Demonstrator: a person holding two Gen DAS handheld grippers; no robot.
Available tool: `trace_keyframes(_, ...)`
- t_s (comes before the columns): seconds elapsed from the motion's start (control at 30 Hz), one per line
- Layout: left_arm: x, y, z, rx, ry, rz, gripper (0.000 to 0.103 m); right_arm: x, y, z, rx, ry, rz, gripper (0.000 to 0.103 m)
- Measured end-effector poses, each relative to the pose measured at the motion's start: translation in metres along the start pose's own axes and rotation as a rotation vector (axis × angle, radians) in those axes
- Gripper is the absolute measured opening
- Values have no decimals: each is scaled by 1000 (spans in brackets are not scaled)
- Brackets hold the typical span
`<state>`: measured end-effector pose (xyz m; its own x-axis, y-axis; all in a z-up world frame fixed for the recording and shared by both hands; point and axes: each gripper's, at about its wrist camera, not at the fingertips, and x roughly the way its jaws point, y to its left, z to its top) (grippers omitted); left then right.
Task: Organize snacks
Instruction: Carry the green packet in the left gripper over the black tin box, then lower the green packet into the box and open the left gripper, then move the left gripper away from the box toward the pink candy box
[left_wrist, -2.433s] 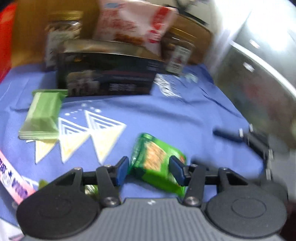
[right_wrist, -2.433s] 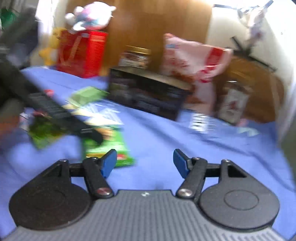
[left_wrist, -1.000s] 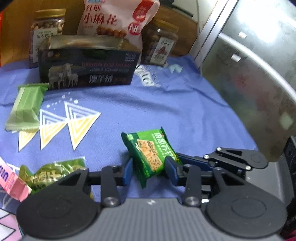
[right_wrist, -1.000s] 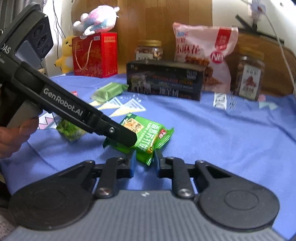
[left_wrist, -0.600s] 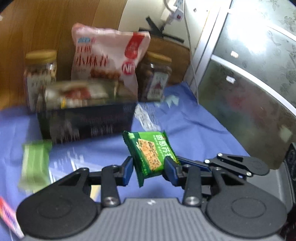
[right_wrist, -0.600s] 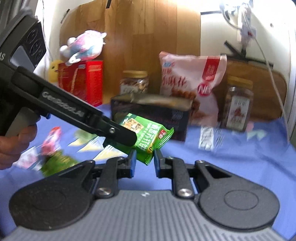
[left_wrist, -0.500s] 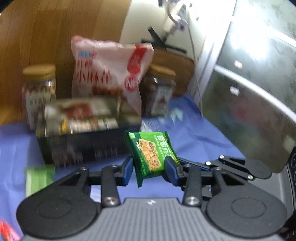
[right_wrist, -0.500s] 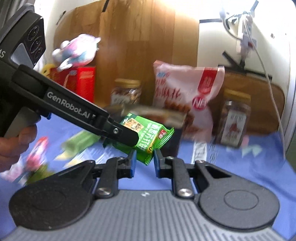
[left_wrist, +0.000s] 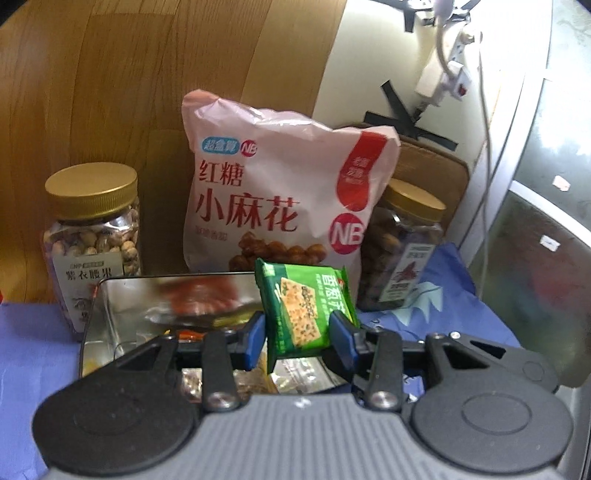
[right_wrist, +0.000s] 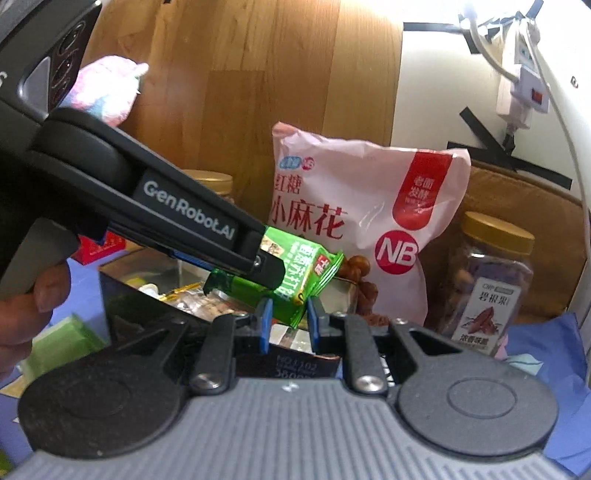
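Note:
A green cracker packet (left_wrist: 301, 308) (right_wrist: 299, 271) hangs in the air, held from both sides. My left gripper (left_wrist: 298, 328) is shut on its lower half, the blue pads pressing each face. In the right wrist view the left gripper (right_wrist: 260, 267) reaches in from the left, and my right gripper (right_wrist: 285, 322) is shut on the packet's bottom corner. Just below and behind the packet is an open dark tin box (left_wrist: 110, 295) (right_wrist: 136, 306) with several wrapped snacks inside.
Behind the box stand a pink snack bag (left_wrist: 280, 199) (right_wrist: 365, 221), a gold-lidded nut jar (left_wrist: 92, 229) at left and another jar (left_wrist: 404, 251) (right_wrist: 487, 280) at right. A hand (right_wrist: 33, 295) holds the left gripper. A green wafer pack (right_wrist: 62, 339) lies on the blue cloth (left_wrist: 29, 350).
Both grippers have lifted the green packet off the blue cloth and carried it toward the back. It now hangs over the open tin box, and the bag and jars look much closer.

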<state>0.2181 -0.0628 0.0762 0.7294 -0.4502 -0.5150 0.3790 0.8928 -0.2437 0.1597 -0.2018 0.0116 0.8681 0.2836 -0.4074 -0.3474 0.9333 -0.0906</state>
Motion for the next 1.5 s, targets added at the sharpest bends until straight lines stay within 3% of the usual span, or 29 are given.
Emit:
trace_keyframes(0.43,14,-2,-4,30,3,56,36,10,4,-6,-14,-16,-43,24)
trace_keyframes(0.8,3,-2,-14,25,15,121,42,-8,10,-6,-19,-32,-45,33)
trace_keyframes(1.1,-81,3,-35,-11,-54,59,44,-50,15,-24,108,18,10,35)
trace_keyframes(1.33,-163,43,-91,-114,-101,11,44,-69,23,-56,209,103,39,38)
trace_keyframes(1.5,-208,85,-137,-223,-113,107,49,-72,26,-66,281,162,92,38)
